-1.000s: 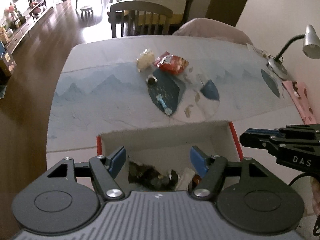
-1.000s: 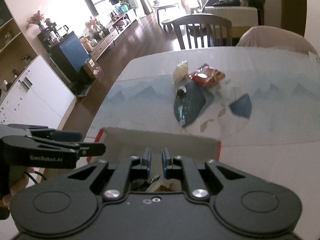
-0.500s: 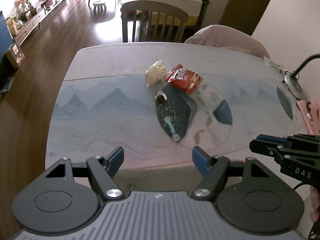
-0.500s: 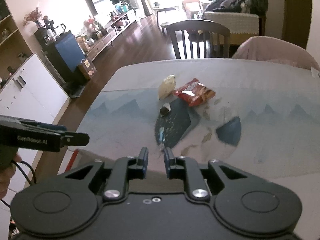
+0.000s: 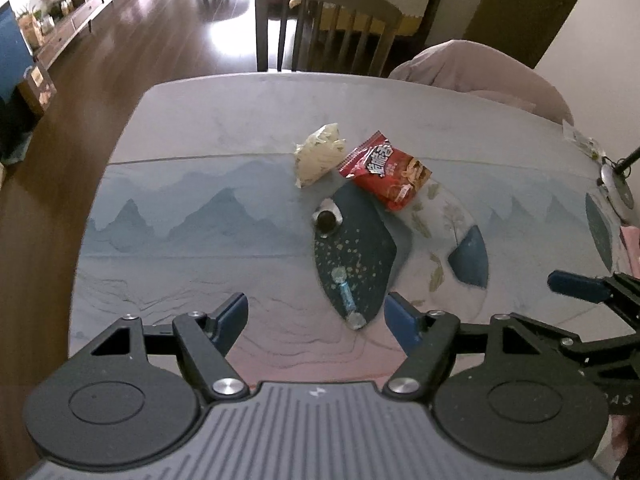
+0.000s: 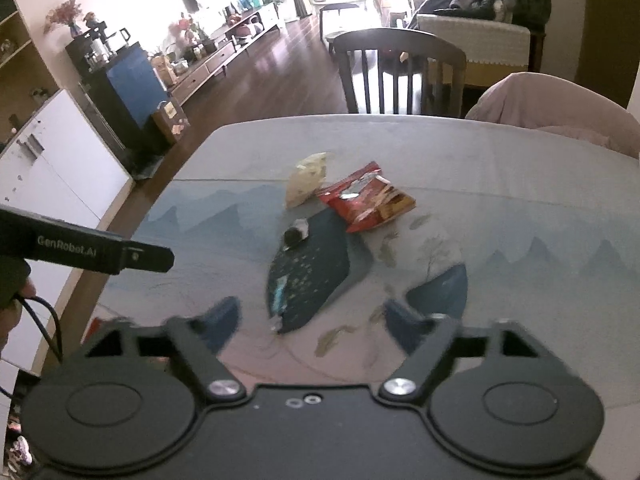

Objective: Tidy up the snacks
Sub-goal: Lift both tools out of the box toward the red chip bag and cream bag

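Several snacks lie mid-table: a red snack packet [image 5: 386, 170] [image 6: 366, 196], a pale clear bag of snacks [image 5: 318, 154] [image 6: 306, 178], a small round dark snack in clear wrap [image 5: 327, 218] [image 6: 296, 234] and a small blue wrapped candy [image 5: 346, 300] [image 6: 280, 292]. My left gripper [image 5: 316, 318] is open and empty, above the table just short of the blue candy. My right gripper [image 6: 310, 316] is open and empty, near the candy too. The snack box is almost out of view; only a red corner [image 6: 94, 326] shows.
The table wears a blue-grey cloth with mountain print [image 5: 192, 208]. A wooden chair [image 5: 328, 20] and a chair with pink cover [image 5: 480, 68] stand at the far edge. A desk lamp base [image 5: 616, 184] sits at the right edge.
Both grippers moved forward from over the box to over the table toward the snacks. The right gripper opened from shut. The box dropped out of the left view.
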The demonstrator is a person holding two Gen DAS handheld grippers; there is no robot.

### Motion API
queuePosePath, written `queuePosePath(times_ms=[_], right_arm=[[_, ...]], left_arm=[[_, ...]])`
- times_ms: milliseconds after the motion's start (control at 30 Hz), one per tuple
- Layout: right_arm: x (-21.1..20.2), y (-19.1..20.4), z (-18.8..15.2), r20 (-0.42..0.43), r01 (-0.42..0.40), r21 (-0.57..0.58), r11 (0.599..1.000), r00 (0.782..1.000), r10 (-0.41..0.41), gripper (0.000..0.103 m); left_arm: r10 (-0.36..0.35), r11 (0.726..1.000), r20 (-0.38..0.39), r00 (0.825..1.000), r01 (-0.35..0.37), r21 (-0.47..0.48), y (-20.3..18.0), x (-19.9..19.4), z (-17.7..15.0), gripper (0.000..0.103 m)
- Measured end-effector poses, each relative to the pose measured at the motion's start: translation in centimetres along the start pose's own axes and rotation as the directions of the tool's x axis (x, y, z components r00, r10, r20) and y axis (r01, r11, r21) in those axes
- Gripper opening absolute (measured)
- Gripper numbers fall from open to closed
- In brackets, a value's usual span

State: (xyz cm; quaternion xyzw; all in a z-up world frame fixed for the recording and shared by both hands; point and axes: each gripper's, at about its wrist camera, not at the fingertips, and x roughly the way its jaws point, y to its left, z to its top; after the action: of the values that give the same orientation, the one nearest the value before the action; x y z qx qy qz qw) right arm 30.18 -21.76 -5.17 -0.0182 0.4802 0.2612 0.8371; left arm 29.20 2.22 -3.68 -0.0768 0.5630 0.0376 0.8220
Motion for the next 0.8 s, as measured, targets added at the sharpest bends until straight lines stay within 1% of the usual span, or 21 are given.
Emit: queuePosePath(times_ms=[67, 100, 133, 233, 333, 400, 467, 567, 633, 700, 800], right_arm=[[0.6, -0.6, 0.9, 0.001, 0.010, -0.008, 1.000, 1.000, -0.010, 0.088], [1.0, -1.0, 1.5, -0.004, 0.020, -0.007, 1.000, 1.000, -0.020, 0.093], [1.4, -1.5, 2.1, -0.012, 0.031, -0.009, 0.999, 0.999, -0.031, 0.096], [2.6, -2.6, 4.4, -0.031, 0.036, -0.023, 0.999, 0.999, -0.037, 0.097], [4.1, -3.3, 6.5, -0.029, 0.055, -0.080, 0.995, 0.998, -0.057, 0.097], [5.1, -3.7, 7.3, -0.012, 0.077, -0.112, 0.991, 0.997, -0.079, 0.101], [6.4, -3.8, 8.0, -0.015, 0.094, -0.155, 0.983, 0.995, -0.097, 0.102], [8.8, -4.1, 9.0, -0.055, 0.106, -0.184, 0.977, 0.991, -0.118, 0.102], [10.5, -4.3, 9.5, -0.088, 0.108, -0.183, 0.977, 0.988, -0.126, 0.102], [12.0, -4.5, 10.2, -0.106, 0.110, -0.188, 0.976, 0.986, -0.132, 0.102], [14.5, -3.9, 10.9, -0.141, 0.079, -0.245, 0.966, 0.983, -0.116, 0.102]], left_arm=[[0.008, 1.000, -0.014, 1.000, -0.008, -0.008, -0.4, 1.1, 0.8, 0.076], [0.008, 1.000, -0.022, 1.000, -0.009, -0.005, -0.7, 1.6, 1.1, 0.077], [0.010, 1.000, -0.034, 0.999, -0.010, -0.001, -0.9, 2.2, 1.4, 0.077], [0.013, 1.000, -0.069, 0.998, -0.014, -0.014, -1.5, 4.0, 2.1, 0.077], [0.003, 0.999, -0.095, 0.995, -0.008, -0.050, -1.7, 5.4, 2.5, 0.077], [0.017, 0.998, -0.105, 0.994, -0.023, -0.054, -2.0, 6.4, 2.8, 0.077], [0.025, 0.998, -0.126, 0.992, -0.033, -0.057, -2.2, 7.4, 3.0, 0.077], [0.017, 0.994, -0.180, 0.984, -0.035, -0.099, -2.2, 9.4, 3.2, 0.077], [0.009, 0.987, -0.224, 0.975, -0.045, -0.155, -1.8, 10.7, 3.2, 0.077], [-0.013, 0.980, -0.256, 0.967, -0.039, -0.197, -1.4, 11.9, 3.1, 0.077], [-0.013, 0.973, -0.281, 0.960, -0.053, -0.224, -1.3, 13.2, 3.0, 0.077]])
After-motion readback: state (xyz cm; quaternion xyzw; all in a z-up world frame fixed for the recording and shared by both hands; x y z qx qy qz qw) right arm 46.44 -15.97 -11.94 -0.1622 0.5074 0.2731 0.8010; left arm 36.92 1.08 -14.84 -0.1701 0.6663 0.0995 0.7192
